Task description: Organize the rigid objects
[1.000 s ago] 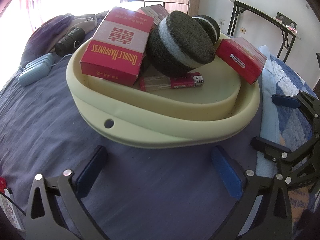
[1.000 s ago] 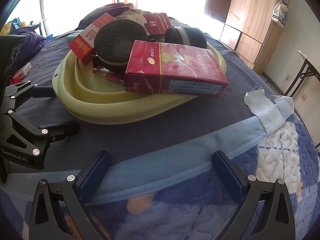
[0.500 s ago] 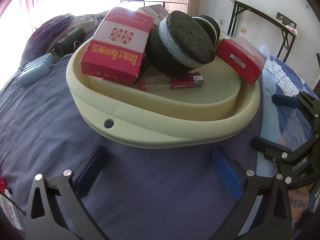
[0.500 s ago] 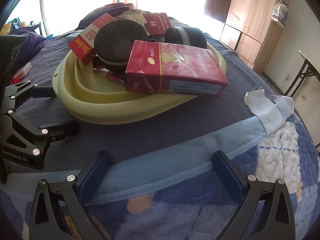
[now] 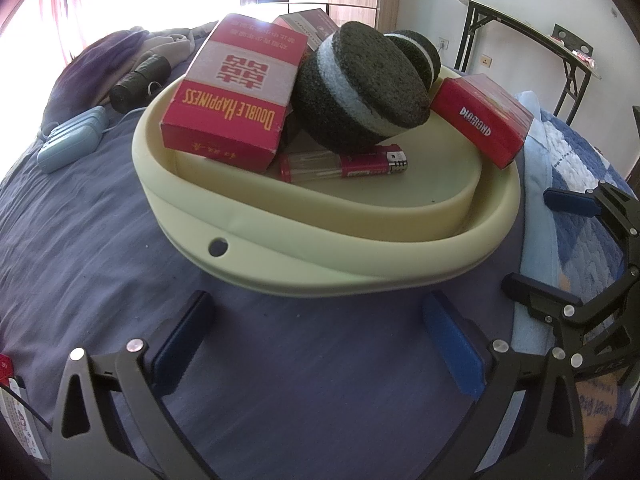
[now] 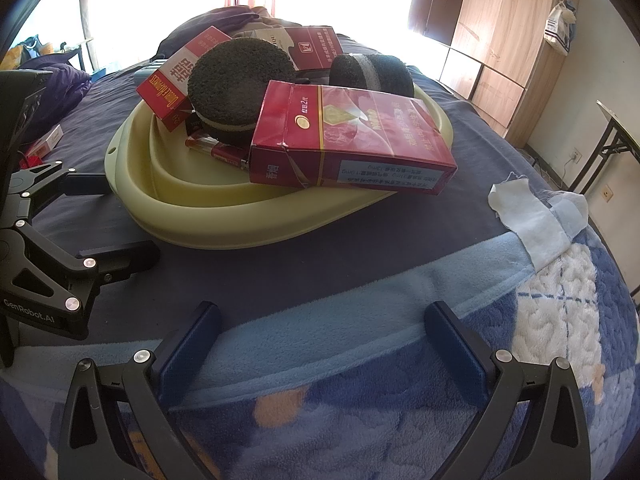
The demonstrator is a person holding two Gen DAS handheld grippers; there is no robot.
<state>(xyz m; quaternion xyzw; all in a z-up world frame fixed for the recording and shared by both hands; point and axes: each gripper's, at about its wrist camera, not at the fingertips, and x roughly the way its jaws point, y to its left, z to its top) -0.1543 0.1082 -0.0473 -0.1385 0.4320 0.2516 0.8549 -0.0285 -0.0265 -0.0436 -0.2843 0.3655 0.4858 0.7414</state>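
Resting on bed (image 5: 100, 220): pale basin (image 5: 320, 264) holding red boxes, two dark sponges, lighter (image 5: 344, 164). Left tongs (image 5: 316, 340) jaws apart, empty, just short of basin's near rim. Right tongs (image 6: 320, 344) also spread, empty, over blue blanket (image 6: 400, 280) (basin well ahead). Diamond box (image 6: 352, 144) overhangs rim nearest right tongs.

The third red cardboard box (image 5: 308, 26) at the pale yellow oval tray's (image 5: 360, 256) far side is mostly hidden behind the red "Double Happiness" box (image 5: 236, 92) and the large black round sponge (image 5: 360, 88). A red-and-white packet (image 5: 12, 404) is cut off by the left edge. The window area is blown out white.
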